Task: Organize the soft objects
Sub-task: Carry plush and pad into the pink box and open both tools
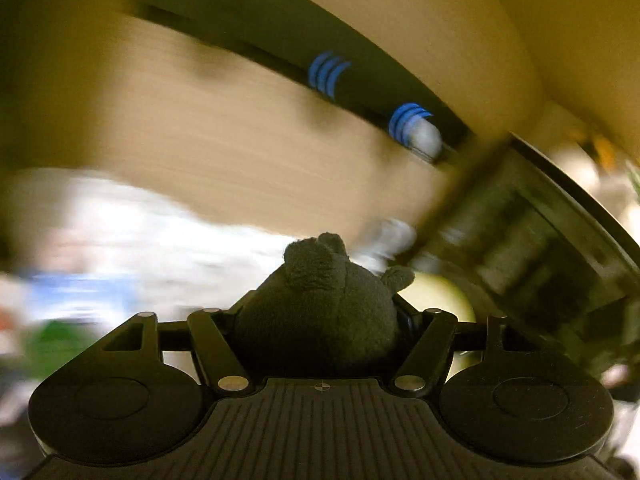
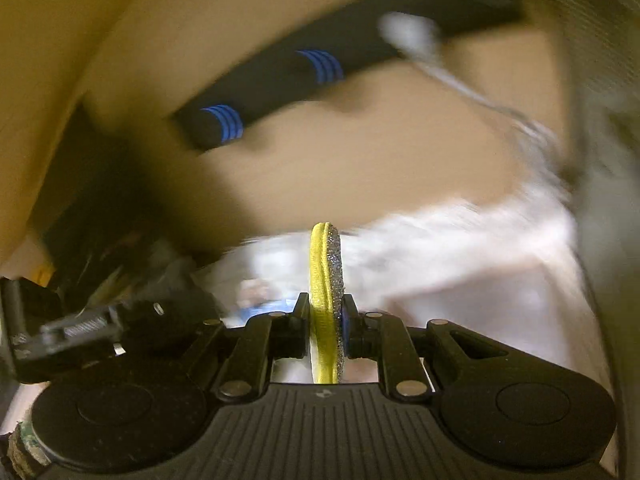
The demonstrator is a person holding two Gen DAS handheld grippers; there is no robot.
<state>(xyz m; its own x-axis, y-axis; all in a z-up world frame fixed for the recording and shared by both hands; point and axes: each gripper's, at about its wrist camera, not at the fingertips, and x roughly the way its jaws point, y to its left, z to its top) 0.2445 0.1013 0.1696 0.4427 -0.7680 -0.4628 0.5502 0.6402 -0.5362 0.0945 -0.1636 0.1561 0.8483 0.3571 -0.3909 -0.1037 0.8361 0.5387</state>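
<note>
Left gripper (image 1: 320, 320) spread wide, clamped on round dark-grey plush toy (image 1: 320, 304), ears pointing away. Right gripper (image 2: 326, 326) nearly closed, pinching flat yellow-and-silver scrub sponge (image 2: 326, 280) edge-on. Beyond: blurred tan surface (image 1: 224, 152).

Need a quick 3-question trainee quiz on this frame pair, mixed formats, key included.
1. True or false: the left gripper holds a dark grey plush toy.
2. The right gripper is shut on: A) a white cloth B) a flat yellow sponge with a glittery grey face C) nothing.
3. Fill in: the black bar on the tan surface behind carries bands coloured ____.

Key: 1 true; 2 B, the sponge stands on edge between the pads; 3 blue.
</note>
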